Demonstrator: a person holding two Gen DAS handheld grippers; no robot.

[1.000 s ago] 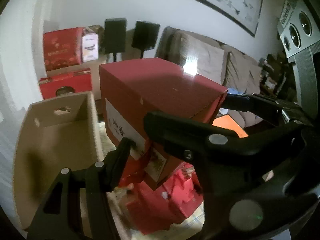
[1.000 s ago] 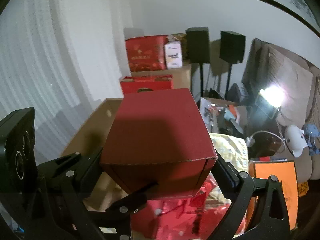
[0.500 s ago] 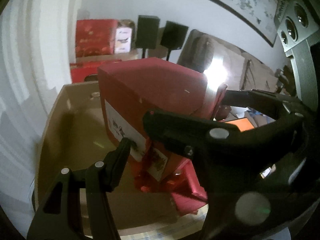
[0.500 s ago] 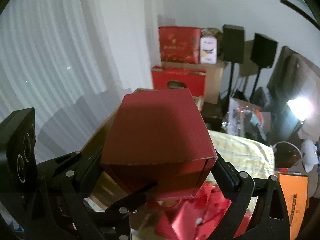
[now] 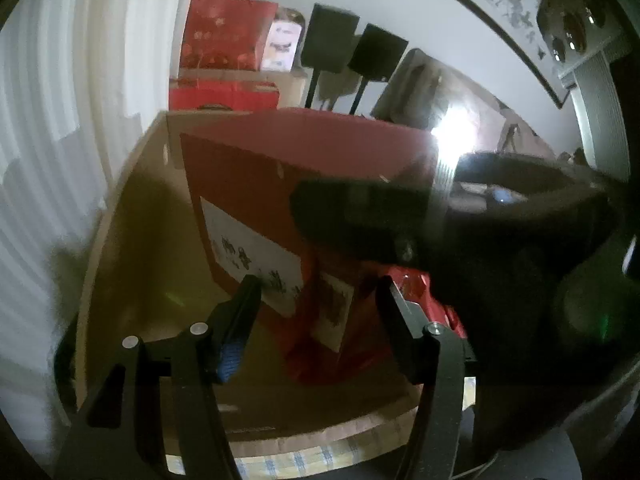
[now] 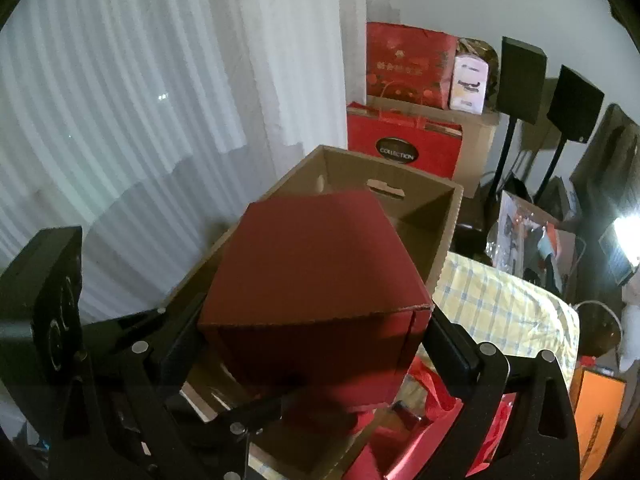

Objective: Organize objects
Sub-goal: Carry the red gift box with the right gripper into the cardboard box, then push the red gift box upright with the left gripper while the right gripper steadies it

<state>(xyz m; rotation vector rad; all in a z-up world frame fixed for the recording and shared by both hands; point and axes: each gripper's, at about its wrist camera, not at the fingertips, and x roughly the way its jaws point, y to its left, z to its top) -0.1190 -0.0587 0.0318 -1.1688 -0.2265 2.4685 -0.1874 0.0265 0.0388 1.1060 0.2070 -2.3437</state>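
Observation:
A dark red carton (image 6: pixel 316 264) with a white label (image 5: pixel 248 248) hangs tilted over the open cardboard box (image 6: pixel 448 240), its lower corner dipping inside the cardboard box's walls (image 5: pixel 132 220). My right gripper (image 6: pixel 314 328) is shut on the carton's near end, one finger on each side. My left gripper (image 5: pixel 320 292) clamps the carton's lower corner, its left pad (image 5: pixel 248 296) on the label. In the left wrist view the right gripper (image 5: pixel 400 220) crosses as a dark blur. In the right wrist view the left gripper's body (image 6: pixel 44 300) is at the lower left.
A white curtain (image 6: pixel 140 120) hangs left of the cardboard box. Red gift bags (image 6: pixel 404 144) and two black speakers (image 6: pixel 520 80) stand behind it. A yellow checked cloth (image 6: pixel 500 300), red wrappings (image 6: pixel 432 420) and an orange box (image 6: pixel 596 412) lie to the right.
Both grippers have carried the red carton leftward and down. The open cardboard box, earlier off to the left, now lies under the carton. The grips have not changed.

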